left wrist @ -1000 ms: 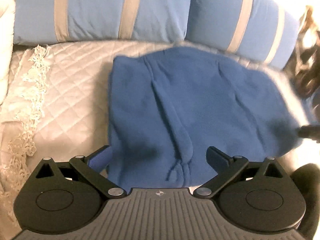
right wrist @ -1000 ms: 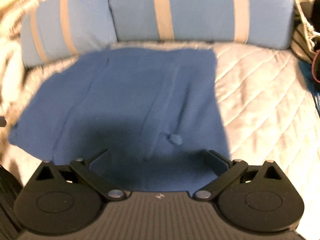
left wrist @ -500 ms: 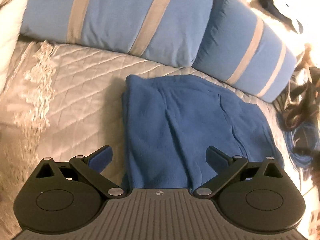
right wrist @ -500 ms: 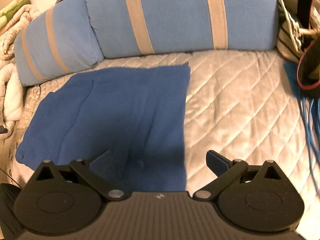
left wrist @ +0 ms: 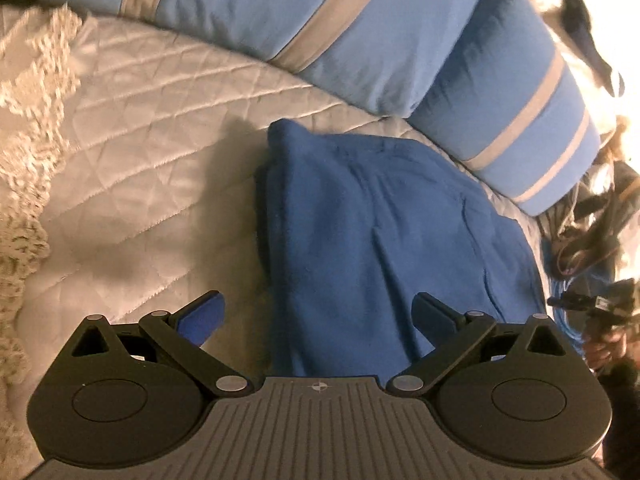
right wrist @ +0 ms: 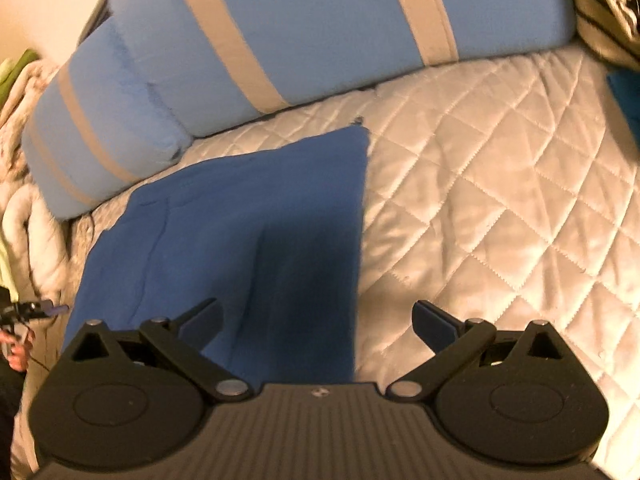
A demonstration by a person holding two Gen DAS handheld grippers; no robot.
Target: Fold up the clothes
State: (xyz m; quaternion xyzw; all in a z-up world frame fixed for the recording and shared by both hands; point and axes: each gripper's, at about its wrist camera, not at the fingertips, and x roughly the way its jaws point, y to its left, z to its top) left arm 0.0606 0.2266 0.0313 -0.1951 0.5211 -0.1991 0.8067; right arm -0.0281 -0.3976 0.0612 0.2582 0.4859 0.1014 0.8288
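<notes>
**Blue garment flat on the bed, both grippers wide and empty**

Position: one blue garment point(left wrist: 376, 248) lies on the quilted bed point(left wrist: 152, 152), its far edge near the striped pillows point(left wrist: 340, 28). It forms a rough rectangle with straight edges and a square far corner in the right wrist view point(right wrist: 240, 232). Its left edge looks rolled and thick, which suggests more than one layer. This fits either a garment folded down to a compact shape or one with a fold still to come; I cannot tell which.

Grippers: the left gripper point(left wrist: 318, 320) hovers above the garment's near left part, fingers spread wide, nothing between them. The right gripper point(right wrist: 316, 322) hangs over the garment's right edge, one finger above cloth and the other above bare quilt, equally wide and empty.

Handling, by judgement: fleecy knit, soft and limp, light. It should sag and drape when lifted, and layers may slide apart. Not fragile, and the fuzzy nap should give good grip. Best hold is at corners or along an edge, pinching all layers together; a mid-panel pinch would only bunch it.

Count:
- blue garment: 1
- striped pillows: 2
- grippers: 2
- Clutter at the bed's margins is too blurred to count.
</notes>
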